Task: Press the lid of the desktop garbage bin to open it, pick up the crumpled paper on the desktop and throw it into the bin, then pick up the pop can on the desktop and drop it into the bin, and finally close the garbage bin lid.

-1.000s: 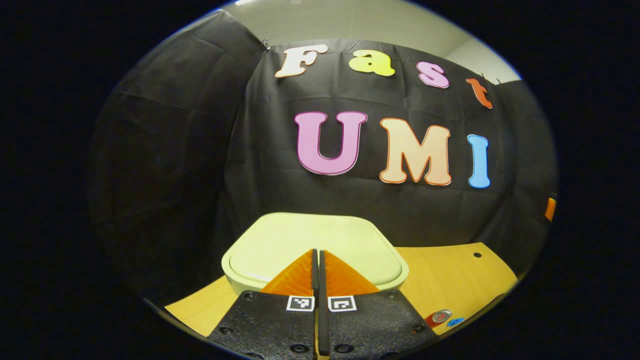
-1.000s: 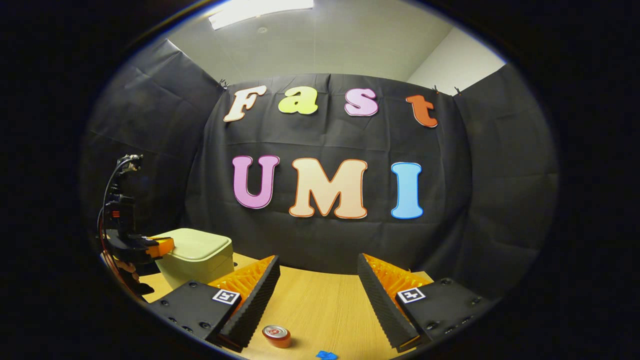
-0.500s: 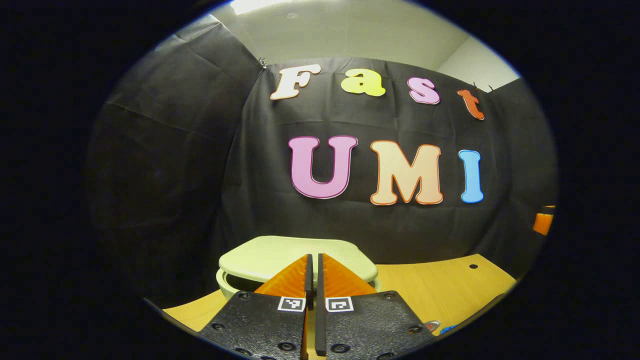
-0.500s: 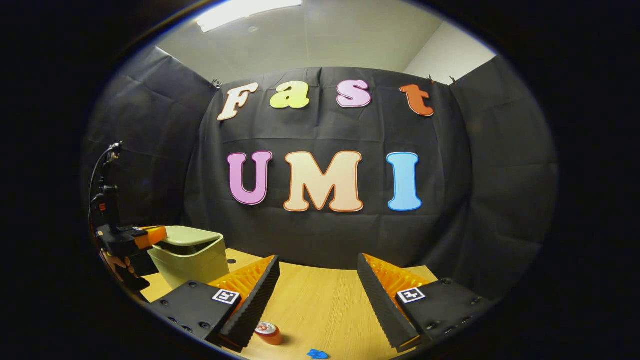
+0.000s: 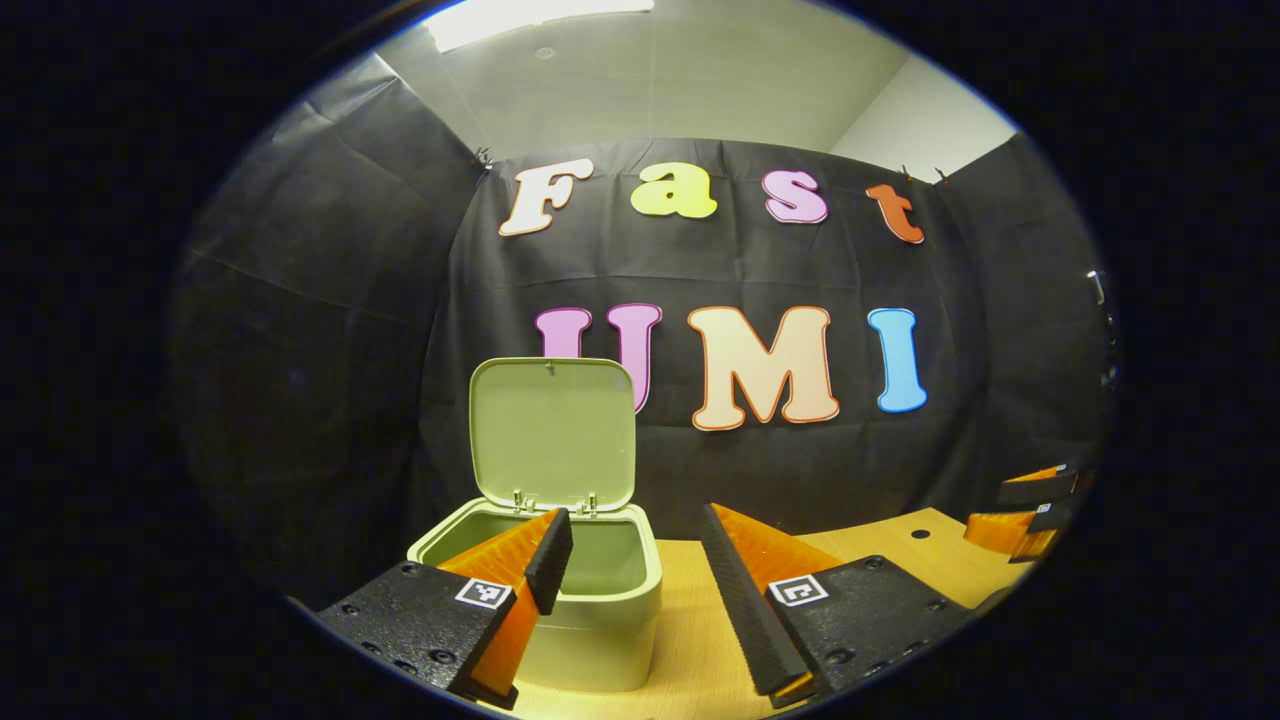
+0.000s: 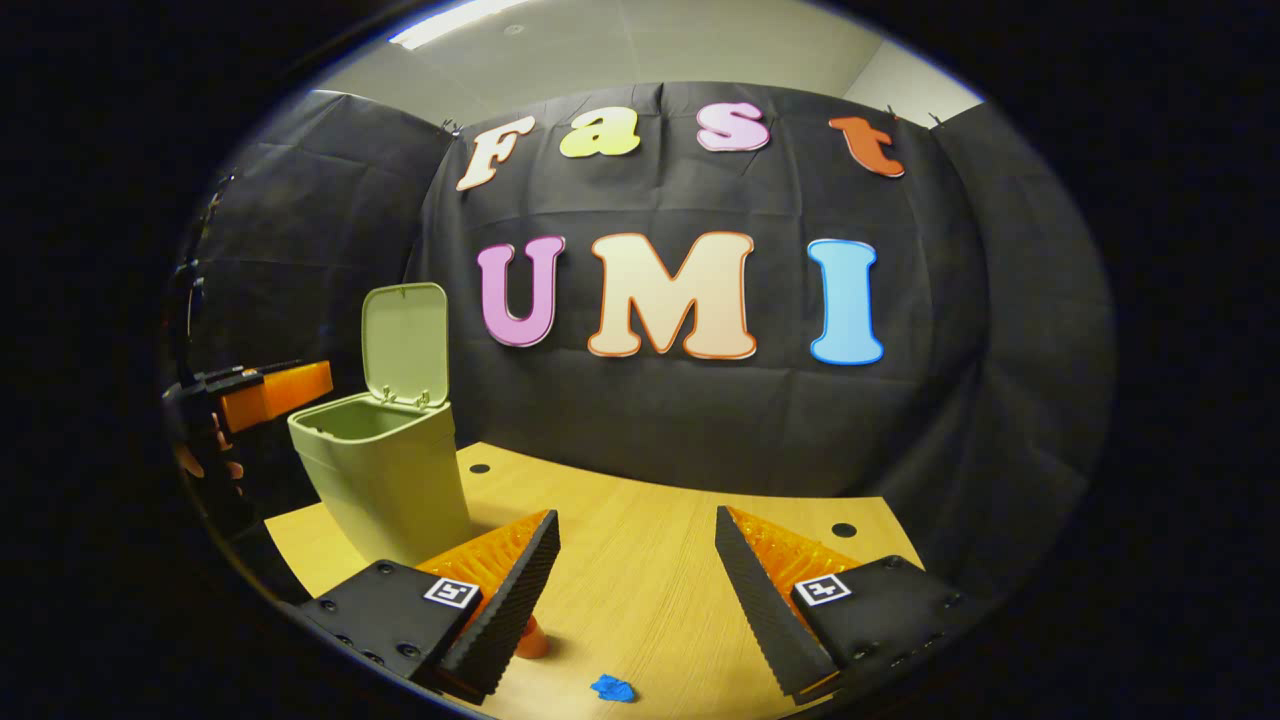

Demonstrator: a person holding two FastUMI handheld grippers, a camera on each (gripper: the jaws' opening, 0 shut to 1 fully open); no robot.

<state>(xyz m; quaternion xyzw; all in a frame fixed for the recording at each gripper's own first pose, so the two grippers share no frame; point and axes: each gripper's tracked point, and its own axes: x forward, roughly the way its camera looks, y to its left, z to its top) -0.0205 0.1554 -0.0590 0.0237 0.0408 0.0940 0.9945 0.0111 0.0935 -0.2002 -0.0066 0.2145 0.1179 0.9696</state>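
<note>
Black cloth is hanging behind a wooden surface [image 6: 640, 590]. At its left end the bin [image 6: 385, 480] is standing with its lid [image 6: 405, 340] tipped upright, showing the hollow inside. The left tool [image 5: 630, 560] is hovering just in front of the bin's rim, jaws spread wide and holding nothing. The right tool [image 6: 635, 570] is hanging over the middle of the surface, also wide and gripping nothing. A small blue crumpled paper [image 6: 612, 688] is lying below it, and the can [image 6: 532, 640] is peeking out beside its left finger.
</note>
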